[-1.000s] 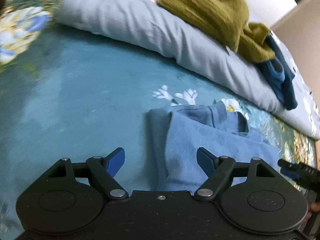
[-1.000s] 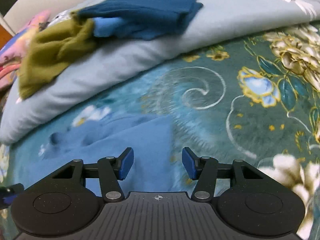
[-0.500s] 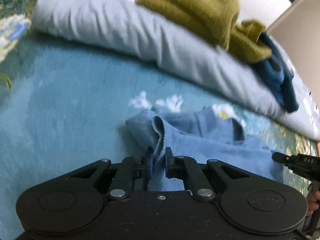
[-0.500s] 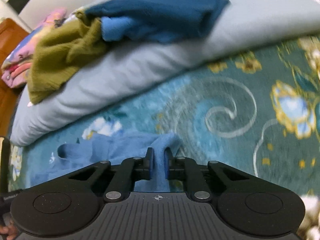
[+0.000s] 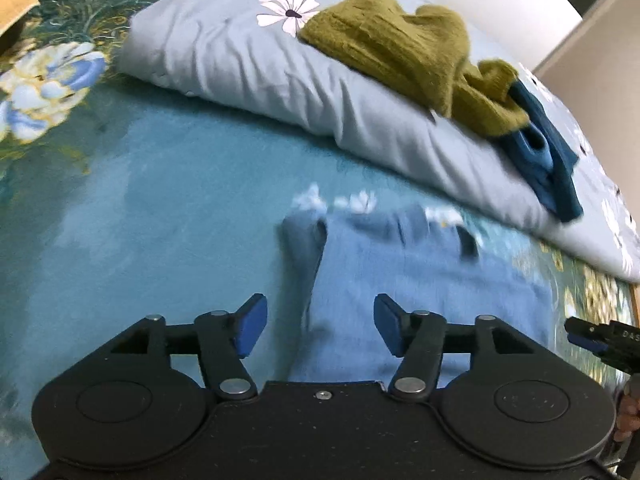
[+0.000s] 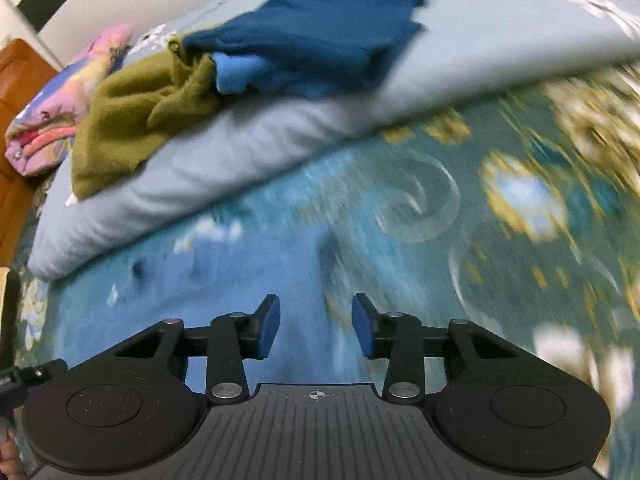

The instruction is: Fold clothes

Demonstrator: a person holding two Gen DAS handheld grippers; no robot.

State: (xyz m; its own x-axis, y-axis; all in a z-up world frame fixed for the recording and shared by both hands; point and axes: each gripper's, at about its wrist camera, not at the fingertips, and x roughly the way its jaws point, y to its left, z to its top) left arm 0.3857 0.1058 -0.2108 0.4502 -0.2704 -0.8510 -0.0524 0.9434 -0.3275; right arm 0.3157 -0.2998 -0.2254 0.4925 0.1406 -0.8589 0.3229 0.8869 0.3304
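Observation:
A light blue garment (image 5: pixel 408 280) lies folded flat on the teal floral bedspread (image 5: pixel 140 208). My left gripper (image 5: pixel 320 330) hovers over its left edge, jaws opening, pads clear of the cloth. In the right wrist view the same light blue garment (image 6: pixel 208 292) shows blurred, with my right gripper (image 6: pixel 316 330) above its right edge, jaws opening and nothing pressed between them. An olive green sweater (image 5: pixel 404 52) and a dark blue garment (image 5: pixel 548 160) lie unfolded on the pale blue duvet (image 5: pixel 248 64) behind.
The rolled pale blue duvet (image 6: pixel 480 56) runs across the bed behind the garment. A pink patterned pillow (image 6: pixel 56 108) and a wooden headboard (image 6: pixel 16 80) sit far left in the right wrist view. The right gripper's tip (image 5: pixel 600 340) shows at the left view's right edge.
Both grippers shut on the light blue garment's edges half a second ago, then let go. They have pulled back and risen, and the garment lies flat again.

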